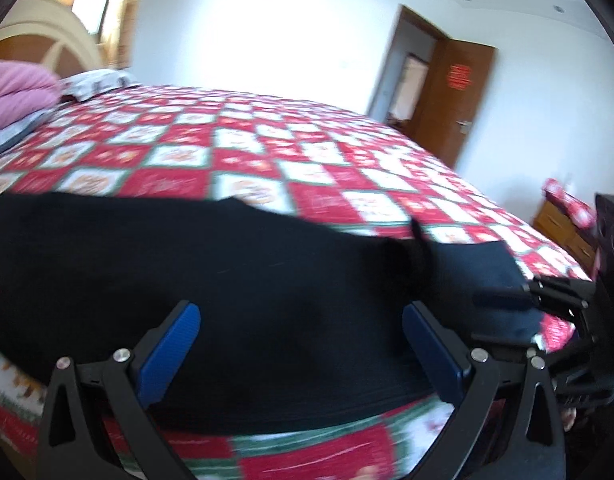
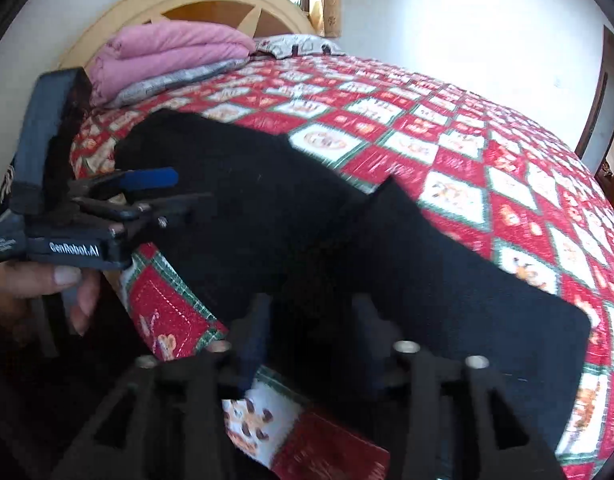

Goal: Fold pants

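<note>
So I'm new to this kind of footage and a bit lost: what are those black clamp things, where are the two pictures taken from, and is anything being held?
A person holds a hand tool with two fingers in each hand, and each tool carries a camera looking along its fingers. One picture looks out over the left gripper, whose blue-padded fingers stand wide apart. The other looks over the right gripper, also open. Black pants lie flat on a bed's red patchwork quilt, with a folded pink blanket by the headboard. Neither tool grips anything; both hover at the pants' near edge.
</note>
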A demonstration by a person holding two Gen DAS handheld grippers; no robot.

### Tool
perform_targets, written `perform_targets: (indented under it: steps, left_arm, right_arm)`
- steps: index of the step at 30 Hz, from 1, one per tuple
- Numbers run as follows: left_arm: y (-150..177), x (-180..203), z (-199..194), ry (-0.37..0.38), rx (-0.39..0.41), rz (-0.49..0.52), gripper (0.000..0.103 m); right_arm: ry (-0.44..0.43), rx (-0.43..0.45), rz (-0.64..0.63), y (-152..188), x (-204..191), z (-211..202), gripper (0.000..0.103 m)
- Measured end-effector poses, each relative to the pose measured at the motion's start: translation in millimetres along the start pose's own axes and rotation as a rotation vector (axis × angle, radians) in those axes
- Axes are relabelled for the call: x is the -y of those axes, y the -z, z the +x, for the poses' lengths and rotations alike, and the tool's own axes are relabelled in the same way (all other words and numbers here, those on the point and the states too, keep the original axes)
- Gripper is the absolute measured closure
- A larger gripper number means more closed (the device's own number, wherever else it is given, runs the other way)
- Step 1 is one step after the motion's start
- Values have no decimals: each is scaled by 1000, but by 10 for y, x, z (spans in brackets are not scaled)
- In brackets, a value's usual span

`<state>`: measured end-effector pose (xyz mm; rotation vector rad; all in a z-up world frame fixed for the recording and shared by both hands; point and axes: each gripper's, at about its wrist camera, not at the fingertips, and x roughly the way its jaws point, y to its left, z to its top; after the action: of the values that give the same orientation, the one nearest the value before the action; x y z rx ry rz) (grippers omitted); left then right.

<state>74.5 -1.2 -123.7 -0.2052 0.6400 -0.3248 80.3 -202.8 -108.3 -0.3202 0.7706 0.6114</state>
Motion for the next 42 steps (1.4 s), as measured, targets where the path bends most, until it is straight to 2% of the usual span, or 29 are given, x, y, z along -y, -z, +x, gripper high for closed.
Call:
perform_targets:
  steps: [5,7,9,11,13,15,17,20,23,25,30,31,33,35,36,38,39,40,42]
  left_arm:
    - [-162,384,203,112,-58,53,3]
    - [-222,489,384,166,-115,23,15]
    - [-240,556,551,201,-163,-11,21]
    - [-232,627,718,193,-204,-9,33]
    - [-201,655,829,187,-237,-24,67]
    - [-172,661,806,185,-244,-33,85]
    - [-181,648,694,203,-234,-62,87]
    - [-196,650,515,180,-195,-26,87]
    - [-126,561,594,150,-227,-38,87]
    - [-58,479,649,132,-252,-75,87]
    - [-59,531,614,124,-216,-26,86]
    - [-46,538,645,124,-209,-11,82]
    - [-19,518,665,129,-184,-11,79]
    - [-7,523,656,134,-176,2,78]
    - [-8,540,642,127,-172,16,77]
    - [-8,562,604,122,-175,33,71]
    - [-2,561,561,120,-175,36,61]
    - [10,559,518,114,-172,38,46]
    - [58,545,407,90,-156,50,25]
  right_arm:
    - [54,63,113,66,434,-366,50]
    - [137,95,211,145,729,-458,49]
    - [189,110,317,218,982,-499,49]
    - [202,125,424,303,1238,-529,49]
    - [224,135,470,361,1382,-553,49]
    - [240,160,496,394,1455,-590,49]
    - [241,174,531,432,1527,-612,49]
    - [243,193,552,483,1560,-636,49]
    - [232,213,561,498,1541,-632,49]
    - [222,203,547,489,1506,-585,49]
    - [167,230,466,430,1301,-626,49]
    - [159,213,446,424,1268,-595,49]
    - [186,90,424,459,1243,-369,49]
    - [182,6,438,537,1294,-168,49]
    - [190,10,425,555,1297,-150,49]
    - [193,24,398,540,1277,-182,49]
    - [190,28,401,531,1277,-211,49]
    - [194,37,418,529,1283,-273,49]
    - [200,64,455,554,1284,-432,49]
